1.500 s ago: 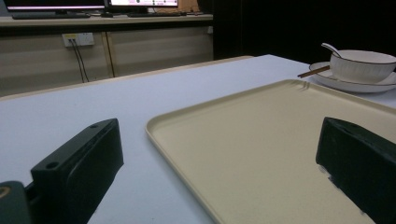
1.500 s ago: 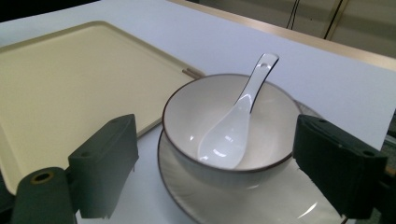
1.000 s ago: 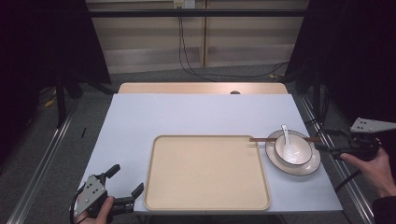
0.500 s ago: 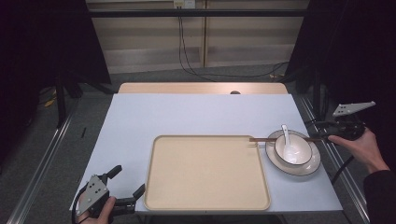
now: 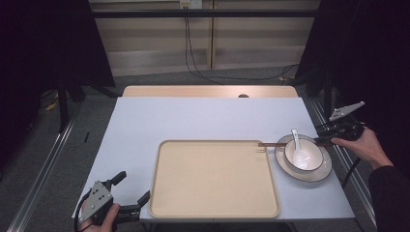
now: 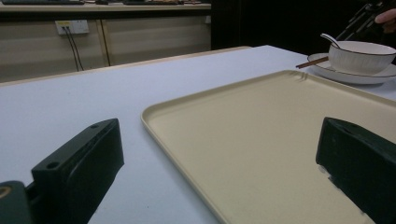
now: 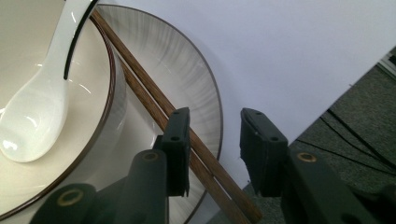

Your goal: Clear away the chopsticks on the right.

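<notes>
Right hand-held gripper point(image 7: 212, 149), jaws slightly parted, hides the near ends of the chopsticks point(image 7: 154, 102) beneath it.

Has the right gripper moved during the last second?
Yes. The right gripper has gone up the high view and leftward, toward the plate; its open jaws now hang over the chopsticks.
</notes>
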{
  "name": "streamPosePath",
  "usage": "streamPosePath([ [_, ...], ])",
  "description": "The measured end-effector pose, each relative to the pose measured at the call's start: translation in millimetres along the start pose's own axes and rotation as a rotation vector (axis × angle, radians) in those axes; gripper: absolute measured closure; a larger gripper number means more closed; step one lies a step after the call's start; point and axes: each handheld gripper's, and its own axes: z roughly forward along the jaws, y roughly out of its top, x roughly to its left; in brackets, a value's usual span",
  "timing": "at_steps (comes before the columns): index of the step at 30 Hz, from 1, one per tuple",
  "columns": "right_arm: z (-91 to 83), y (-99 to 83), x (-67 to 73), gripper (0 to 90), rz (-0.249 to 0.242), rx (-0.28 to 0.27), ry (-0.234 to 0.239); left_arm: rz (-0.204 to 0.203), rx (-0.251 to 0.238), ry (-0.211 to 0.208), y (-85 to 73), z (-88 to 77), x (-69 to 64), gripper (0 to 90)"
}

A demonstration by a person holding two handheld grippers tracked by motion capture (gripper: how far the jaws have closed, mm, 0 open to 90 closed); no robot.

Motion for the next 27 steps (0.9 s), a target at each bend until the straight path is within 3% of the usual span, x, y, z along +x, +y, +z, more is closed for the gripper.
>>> streamPosePath([
  [6,4.7,1.5,-0.4,75.8,-0.005,0.021,0.022,-0.008,0.006,0.006,-0.5,-0.3,0.6,0.8],
  [15,5.3,1.7,2.3,76.0,-0.016,0.021,0.044,-0.013,0.005,0.01,-0.6,-0.9,1.2,0.8],
  [27,12.7,5.8,3.6,73.0,-0.046,0.028,0.036,-0.019,0.001,0.002,-0.8,-1.1,2.2,0.8],
])
